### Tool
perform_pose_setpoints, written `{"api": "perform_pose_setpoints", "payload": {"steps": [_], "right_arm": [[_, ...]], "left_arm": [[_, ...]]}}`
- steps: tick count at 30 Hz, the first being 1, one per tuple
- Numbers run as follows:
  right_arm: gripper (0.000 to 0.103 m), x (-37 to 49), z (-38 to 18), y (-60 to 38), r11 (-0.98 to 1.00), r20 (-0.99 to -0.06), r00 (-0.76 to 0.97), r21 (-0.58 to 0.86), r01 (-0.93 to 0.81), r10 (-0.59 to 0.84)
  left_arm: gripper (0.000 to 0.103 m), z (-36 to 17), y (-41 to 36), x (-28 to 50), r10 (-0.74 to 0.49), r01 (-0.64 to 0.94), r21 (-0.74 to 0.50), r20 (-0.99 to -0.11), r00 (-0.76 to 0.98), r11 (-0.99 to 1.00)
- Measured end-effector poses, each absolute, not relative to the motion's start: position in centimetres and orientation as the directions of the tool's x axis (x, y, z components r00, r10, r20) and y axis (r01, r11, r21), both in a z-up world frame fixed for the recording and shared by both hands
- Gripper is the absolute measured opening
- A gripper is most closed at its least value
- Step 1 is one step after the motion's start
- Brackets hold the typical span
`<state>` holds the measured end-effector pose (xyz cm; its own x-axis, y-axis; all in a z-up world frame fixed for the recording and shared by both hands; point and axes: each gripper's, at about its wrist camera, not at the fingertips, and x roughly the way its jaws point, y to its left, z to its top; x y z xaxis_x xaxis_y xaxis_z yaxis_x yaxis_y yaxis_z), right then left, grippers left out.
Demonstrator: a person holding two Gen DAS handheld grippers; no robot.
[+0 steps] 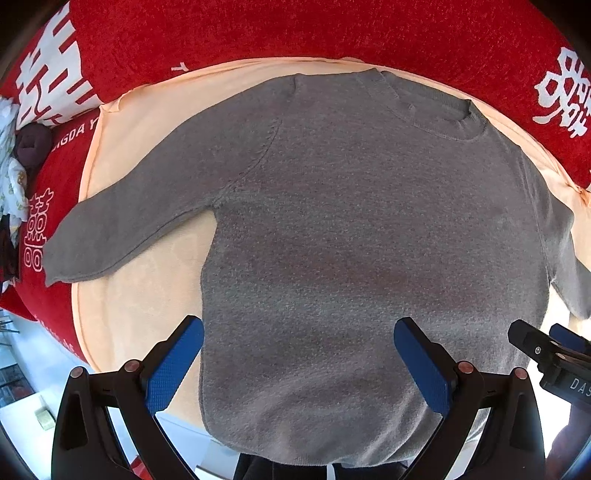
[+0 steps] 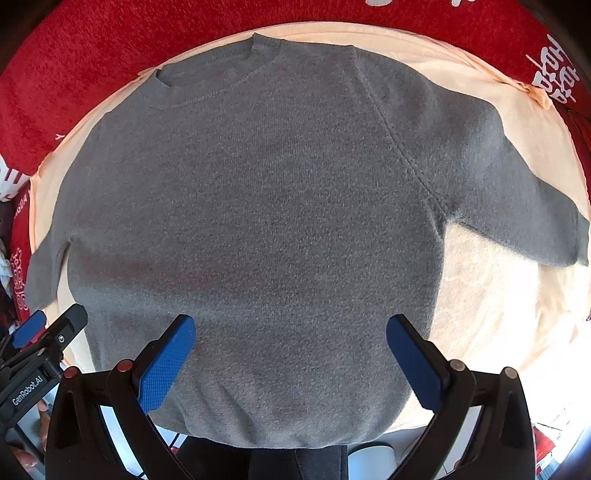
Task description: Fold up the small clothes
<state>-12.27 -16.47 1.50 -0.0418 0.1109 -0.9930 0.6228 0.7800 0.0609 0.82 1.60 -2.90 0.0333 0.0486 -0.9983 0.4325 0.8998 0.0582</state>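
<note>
A small grey knit sweater (image 1: pixel 351 221) lies flat and spread out on a peach cloth (image 1: pixel 147 288), neck away from me, hem toward me. Its left sleeve (image 1: pixel 122 225) stretches out to the left; in the right wrist view the sweater (image 2: pixel 258 221) shows its right sleeve (image 2: pixel 517 206) reaching right. My left gripper (image 1: pixel 298 362) hovers open over the hem area, blue pads wide apart with nothing between them. My right gripper (image 2: pixel 290 358) is open too, above the lower body of the sweater. Each gripper shows at the edge of the other's view: right one (image 1: pixel 546 350), left one (image 2: pixel 44 339).
The peach cloth rests on a red blanket (image 1: pixel 258 33) with white characters. A pile of other clothes (image 1: pixel 18 155) sits at the far left. Beyond the near edge of the surface a pale floor (image 1: pixel 33 373) shows below.
</note>
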Motion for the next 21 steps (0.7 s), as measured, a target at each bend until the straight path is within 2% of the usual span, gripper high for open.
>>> {"api": "perform_pose_setpoints", "payload": {"steps": [21], "right_arm": [[0.103, -12.30, 1.49, -16.44, 0.779, -0.993, -0.051, 0.049, 0.625, 0.104]], "left_arm": [[0.103, -2.68, 2.18, 0.76, 0.039, 0.431, 0.049, -0.999, 0.031, 0.901]]}}
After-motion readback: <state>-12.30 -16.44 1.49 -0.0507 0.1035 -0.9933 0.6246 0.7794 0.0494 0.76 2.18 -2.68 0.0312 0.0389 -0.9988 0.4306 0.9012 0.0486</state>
